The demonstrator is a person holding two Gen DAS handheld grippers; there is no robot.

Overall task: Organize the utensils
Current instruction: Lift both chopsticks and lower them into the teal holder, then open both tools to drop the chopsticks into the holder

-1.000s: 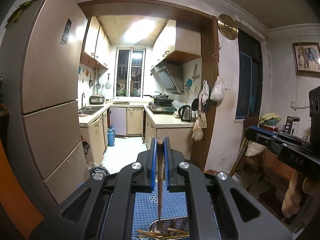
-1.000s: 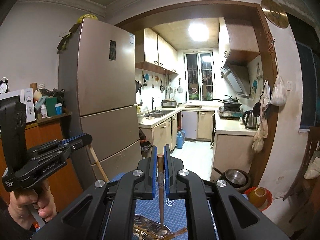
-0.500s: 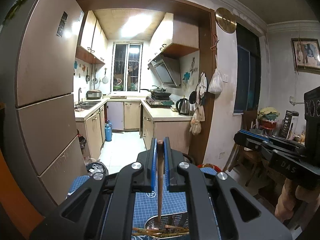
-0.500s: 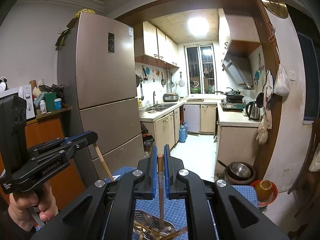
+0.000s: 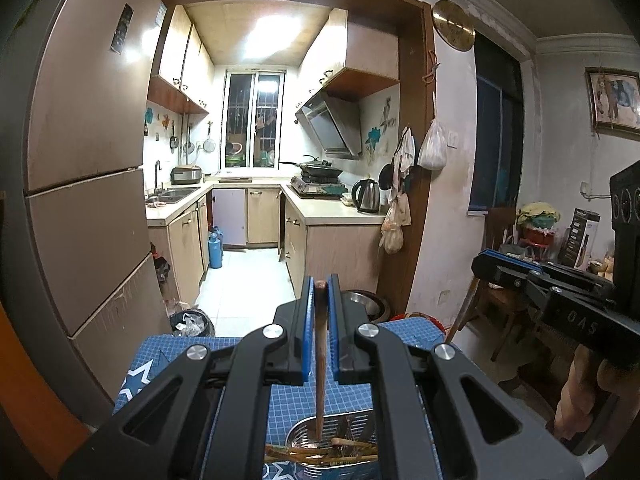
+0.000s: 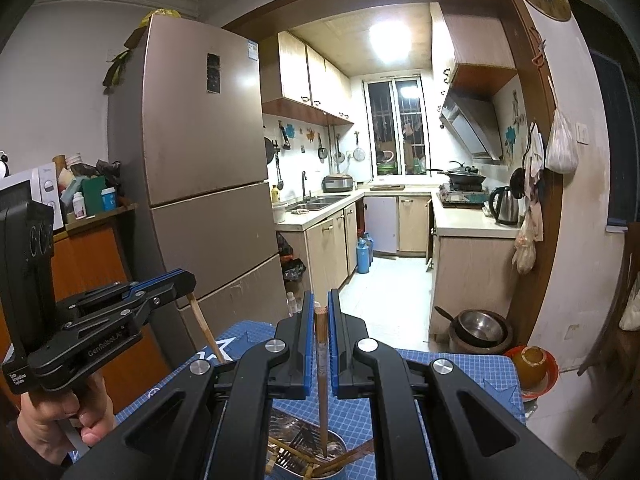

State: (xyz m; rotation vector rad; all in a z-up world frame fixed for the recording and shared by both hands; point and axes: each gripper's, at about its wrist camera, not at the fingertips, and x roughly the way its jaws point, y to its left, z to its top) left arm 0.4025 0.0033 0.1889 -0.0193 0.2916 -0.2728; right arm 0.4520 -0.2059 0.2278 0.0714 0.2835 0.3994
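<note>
The left gripper has its blue-lined jaws drawn in close on a wooden chopstick, which stands pinched between them near its upper end and hangs straight down from there. Its lower tip sits inside the metal utensil holder directly below the jaws, where several other wooden sticks lie crosswise over the rim. The right gripper is likewise nearly closed on a second chopstick, gripped by its top and pointing down from the jaws into the same holder, its tip among the slots of the metal wall. The holder rests on a bench covered by a blue gridded mat with white stars, beneath both pairs of jaws. In the right wrist view the left gripper shows off to the left of the jaws, held in the person's hand, with its chopstick slanting down from its tips. In the left wrist view the right gripper shows off to the right. Ahead of both jaws stand a tall brown fridge and the kitchen floor beyond.
</note>
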